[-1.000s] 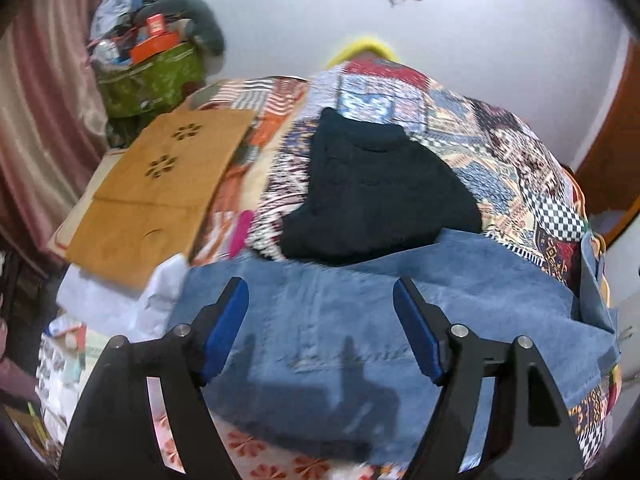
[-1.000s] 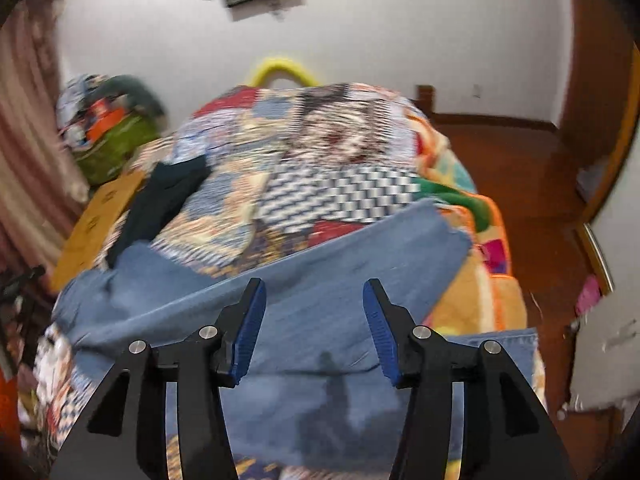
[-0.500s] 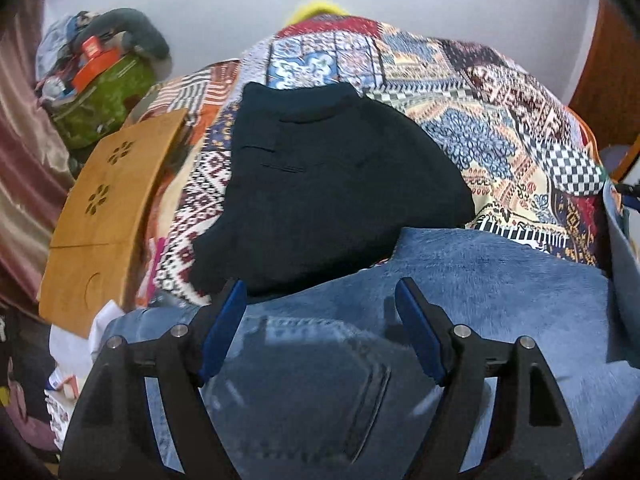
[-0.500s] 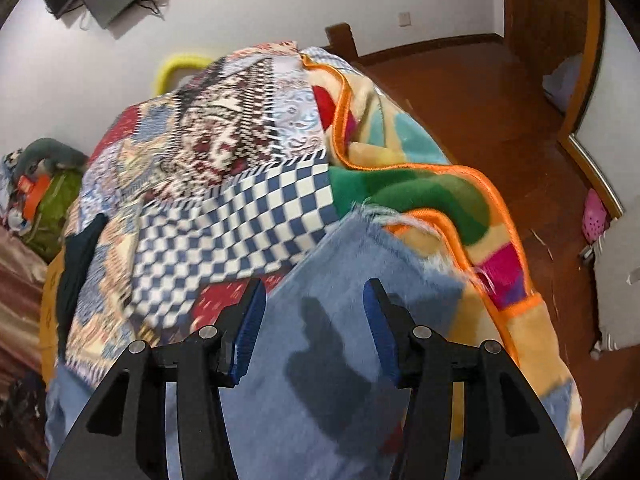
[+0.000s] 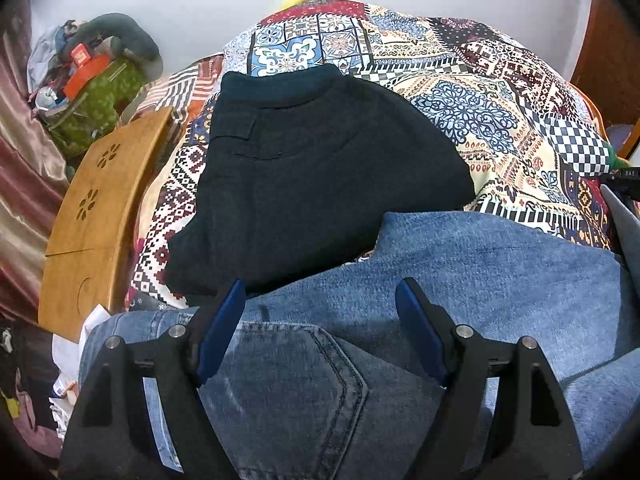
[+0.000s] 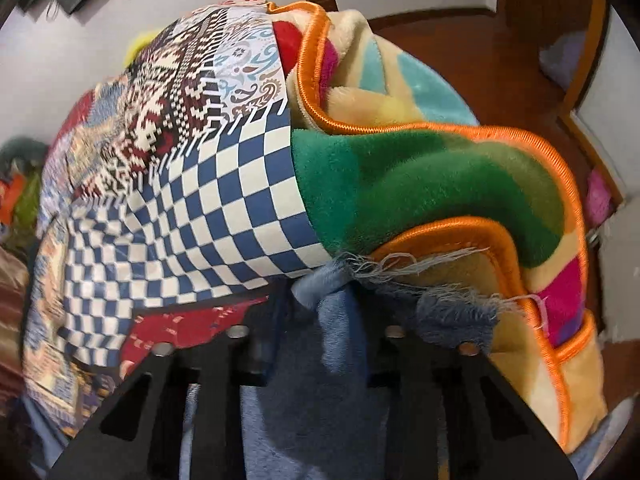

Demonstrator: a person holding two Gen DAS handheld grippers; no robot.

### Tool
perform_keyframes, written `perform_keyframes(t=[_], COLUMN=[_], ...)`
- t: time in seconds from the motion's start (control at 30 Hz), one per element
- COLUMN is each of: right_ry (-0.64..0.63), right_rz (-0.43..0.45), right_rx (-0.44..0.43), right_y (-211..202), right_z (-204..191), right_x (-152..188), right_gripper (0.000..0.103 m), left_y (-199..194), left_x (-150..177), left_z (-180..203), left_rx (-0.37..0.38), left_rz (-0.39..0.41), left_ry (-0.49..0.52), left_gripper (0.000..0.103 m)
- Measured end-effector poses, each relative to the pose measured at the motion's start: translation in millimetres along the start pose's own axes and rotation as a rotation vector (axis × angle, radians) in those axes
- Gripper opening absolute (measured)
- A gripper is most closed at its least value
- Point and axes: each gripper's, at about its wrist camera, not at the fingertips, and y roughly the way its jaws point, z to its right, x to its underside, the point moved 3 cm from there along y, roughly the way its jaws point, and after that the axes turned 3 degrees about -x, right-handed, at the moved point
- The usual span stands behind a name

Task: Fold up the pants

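Faded blue denim jeans [image 5: 460,280] with darker stitched seams lie on a patchwork bedspread [image 5: 480,92] of navy-and-white checks, dark red, cream and blue floral tiles. Touching the jeans' far edge, on the bedspread, is a plain black folded garment [image 5: 312,176]. Beside the bedspread stands a honey-brown wooden board [image 5: 96,208] with flower cut-outs, and beyond it a green leaf-print bag [image 5: 100,100]. At the jeans' frayed hem [image 6: 400,276] lies a fleece blanket [image 6: 420,184] in green, cream, turquoise and pink, edged orange.

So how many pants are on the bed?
2. The blue jeans lie nearest, under the left gripper. The folded dark pants lie beyond them on the patterned bedspread. More may be hidden out of view.
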Motion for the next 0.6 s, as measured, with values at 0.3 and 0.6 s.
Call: perform_keyframes(t=[0.3, 0.6], right_ry=[-0.029, -0.06], right_rz=[0.125, 0.359], right_rx=[-0.054, -0.177], right_y=[-83, -229], right_z=[1, 22], right_x=[11, 10], right_gripper=[0.006, 0.006], left_y=[-37, -88], left_x=[9, 19], left_z=[11, 44], left_rx=[0.041, 0.114], left_rz=[0.009, 0.04], left_ry=[0.031, 0.069], left_gripper=[0.078, 0.078])
